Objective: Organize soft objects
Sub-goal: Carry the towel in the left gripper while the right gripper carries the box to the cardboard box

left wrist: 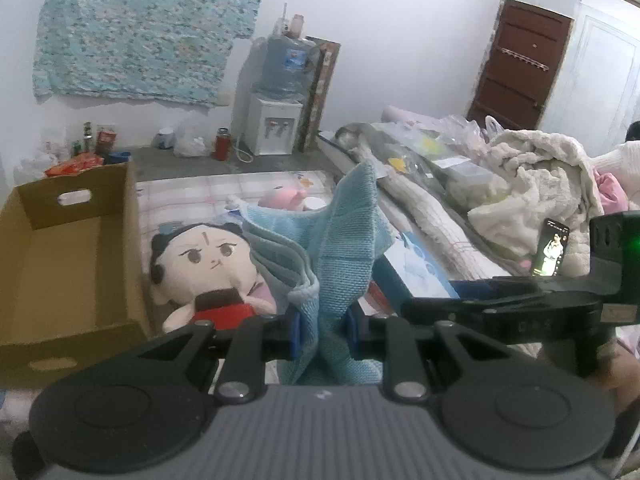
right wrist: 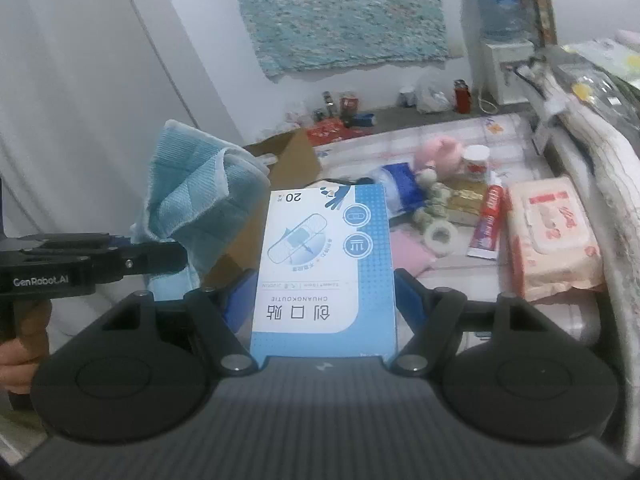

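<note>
Currently held, left: we have the blue towel [left wrist: 344,240] pinched between the fingers of the left gripper [left wrist: 320,332], its folds standing up above the bed [left wrist: 192,196].
Currently held, right: the right gripper [right wrist: 320,300] has its fingers clamped on the two sides of a flat plaster box [right wrist: 324,276], which is not a soft item.
Towel position: lifted clear of the bedding, just right of the cardboard box [left wrist: 72,264], with the doll [left wrist: 204,268] lying between them.
Other soft stock: a pink plush [right wrist: 438,156] further up the bed, and a wet-wipes pack [right wrist: 556,236] at the right.
Step in hand, as we judge it: carry the towel left and lower it into the cardboard box.
Handling note: we should keep the pinch firm, since loose folds hang below the fingers and may catch the box's near wall; lift over the rim, then let go low inside.
Edges: the box walls stand tall on its far and right sides.
Open room: the box floor looks bare; the bed to the right is crowded with a toothpaste tube [right wrist: 486,220] and a tape roll [right wrist: 440,234], so we favour the leftward path.
</note>
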